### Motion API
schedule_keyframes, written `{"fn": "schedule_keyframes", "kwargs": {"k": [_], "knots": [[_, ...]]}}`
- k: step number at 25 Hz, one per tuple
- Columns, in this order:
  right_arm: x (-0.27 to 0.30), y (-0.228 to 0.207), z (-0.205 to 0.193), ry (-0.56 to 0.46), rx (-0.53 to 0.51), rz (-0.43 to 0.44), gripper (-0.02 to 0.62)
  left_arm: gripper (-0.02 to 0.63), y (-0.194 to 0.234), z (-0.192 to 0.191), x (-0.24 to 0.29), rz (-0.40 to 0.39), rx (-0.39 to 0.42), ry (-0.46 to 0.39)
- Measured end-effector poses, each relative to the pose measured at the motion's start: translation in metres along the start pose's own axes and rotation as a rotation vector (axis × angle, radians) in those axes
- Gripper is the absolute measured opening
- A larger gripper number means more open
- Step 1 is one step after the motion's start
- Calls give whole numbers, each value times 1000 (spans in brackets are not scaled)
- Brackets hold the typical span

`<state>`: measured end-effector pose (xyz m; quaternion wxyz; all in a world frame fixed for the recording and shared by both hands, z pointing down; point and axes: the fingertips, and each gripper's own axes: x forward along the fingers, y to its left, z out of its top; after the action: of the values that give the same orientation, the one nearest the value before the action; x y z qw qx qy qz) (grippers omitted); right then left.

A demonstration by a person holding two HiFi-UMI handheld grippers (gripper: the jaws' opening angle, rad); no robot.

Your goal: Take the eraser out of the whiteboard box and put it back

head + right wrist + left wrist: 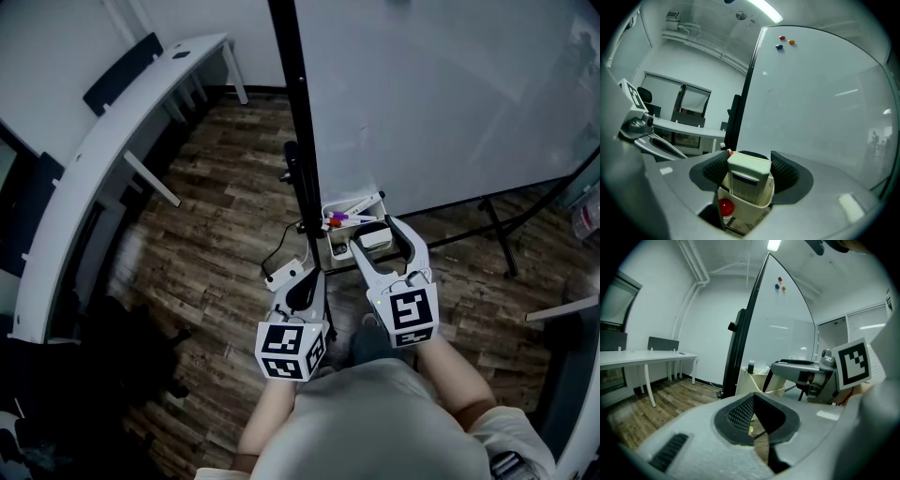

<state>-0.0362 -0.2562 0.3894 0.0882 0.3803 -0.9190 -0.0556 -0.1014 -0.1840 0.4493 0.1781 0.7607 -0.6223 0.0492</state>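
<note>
A white eraser (749, 174) with a dark label stands upright, its lower end inside the cream whiteboard box (757, 206). My right gripper (750, 171) is closed on it, a dark pad against each side. A red marker cap (725, 206) shows in the box beside it. In the head view the right gripper (379, 240) reaches to the box (339, 208) at the foot of the whiteboard (441, 94), with the eraser (376, 240) between its jaws. My left gripper (307, 281) hangs just left of the box, shut and empty. Its own view shows the box (757, 380) ahead.
Markers (351, 217) lie in the box. The whiteboard's black post (298, 112) and stand legs (502, 239) rise from the wood floor. A cable with a white adapter (281, 273) lies left of the box. A curved white desk (103, 159) runs along the left.
</note>
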Motion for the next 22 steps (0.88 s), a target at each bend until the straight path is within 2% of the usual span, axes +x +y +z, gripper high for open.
{"fn": "schedule_keyframes", "kwargs": {"k": [22], "knots": [[8,-2,-34,74,30,4,282,2,-1,-7,1,4,-2,27]]}}
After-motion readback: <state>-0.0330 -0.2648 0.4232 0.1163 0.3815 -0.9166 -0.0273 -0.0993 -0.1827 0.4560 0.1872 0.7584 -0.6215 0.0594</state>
